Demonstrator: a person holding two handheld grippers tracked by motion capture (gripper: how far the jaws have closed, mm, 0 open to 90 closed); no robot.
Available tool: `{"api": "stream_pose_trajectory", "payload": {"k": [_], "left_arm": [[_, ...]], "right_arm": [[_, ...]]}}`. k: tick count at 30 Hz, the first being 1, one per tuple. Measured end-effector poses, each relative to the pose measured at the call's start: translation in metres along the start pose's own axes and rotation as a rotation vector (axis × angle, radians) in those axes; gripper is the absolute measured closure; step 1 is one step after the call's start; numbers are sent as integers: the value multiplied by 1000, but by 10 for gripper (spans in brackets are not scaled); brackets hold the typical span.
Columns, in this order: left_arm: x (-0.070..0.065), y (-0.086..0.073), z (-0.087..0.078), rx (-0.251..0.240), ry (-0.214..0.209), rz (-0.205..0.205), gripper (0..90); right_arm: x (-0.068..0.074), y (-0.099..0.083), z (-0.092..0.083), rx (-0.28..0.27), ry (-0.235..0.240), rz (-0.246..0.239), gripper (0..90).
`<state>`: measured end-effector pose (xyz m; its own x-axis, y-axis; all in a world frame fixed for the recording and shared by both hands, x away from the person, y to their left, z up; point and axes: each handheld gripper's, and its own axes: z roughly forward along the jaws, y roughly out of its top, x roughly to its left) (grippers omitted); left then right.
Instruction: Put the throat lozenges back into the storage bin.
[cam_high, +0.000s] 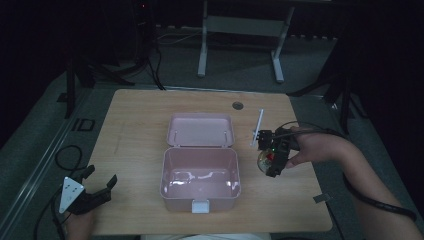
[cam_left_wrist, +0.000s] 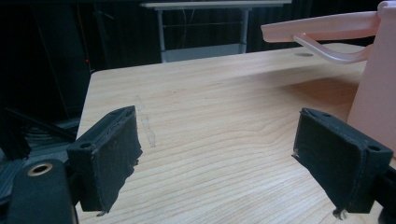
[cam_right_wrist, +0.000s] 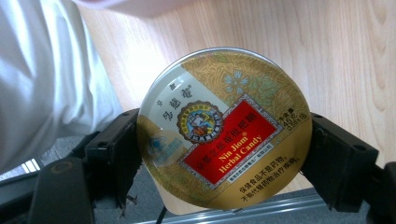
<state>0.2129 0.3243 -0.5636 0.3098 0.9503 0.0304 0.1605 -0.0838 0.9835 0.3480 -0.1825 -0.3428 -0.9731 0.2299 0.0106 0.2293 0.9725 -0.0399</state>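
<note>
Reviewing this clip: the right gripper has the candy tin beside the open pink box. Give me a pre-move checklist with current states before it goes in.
1. Round gold herbal candy tin clamped between the right gripper jaws: ok, both pads press its rim.
2. Pink plastic box open, lid folded back: ok.
3. Box interior free for the tin: ok, it looks empty.
4. Left gripper away from the box: ok, open near the wooden table's front left corner.
5. Thin white stick beside the right gripper out of the path: ok, it lies behind the gripper.
6. Tin lid firmly closed: cannot tell.

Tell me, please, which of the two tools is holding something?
The right tool, shut on the round candy tin; the left tool is open and empty.
</note>
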Motion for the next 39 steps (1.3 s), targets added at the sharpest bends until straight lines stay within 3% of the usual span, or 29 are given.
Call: {"api": "stream_pose_trajectory", "payload": {"k": [9,17,21,28,34,38,39], "left_arm": [[0,0,0,0,-1,2,149],[-1,0,0,2,-4,5,149],[0,0,0,-3,-3,-1,149],[1,0,-1,-9,-6,-7,149],[1,-1,-1,-11,-6,-7,149],[1,0,-1,-10,-7,-6,149],[0,0,-1,-11,-7,-7,149]], "right_arm": [[11,29,-4,-26,31,-56,200],[19,58,-1,-21,35,-110,200],[28,81,-3,-24,33,-156,200],[37,101,-4,-33,33,-186,200],[40,114,10,-26,45,-210,200],[39,118,27,-8,64,-209,200],[38,120,38,0,72,-208,200]]}}
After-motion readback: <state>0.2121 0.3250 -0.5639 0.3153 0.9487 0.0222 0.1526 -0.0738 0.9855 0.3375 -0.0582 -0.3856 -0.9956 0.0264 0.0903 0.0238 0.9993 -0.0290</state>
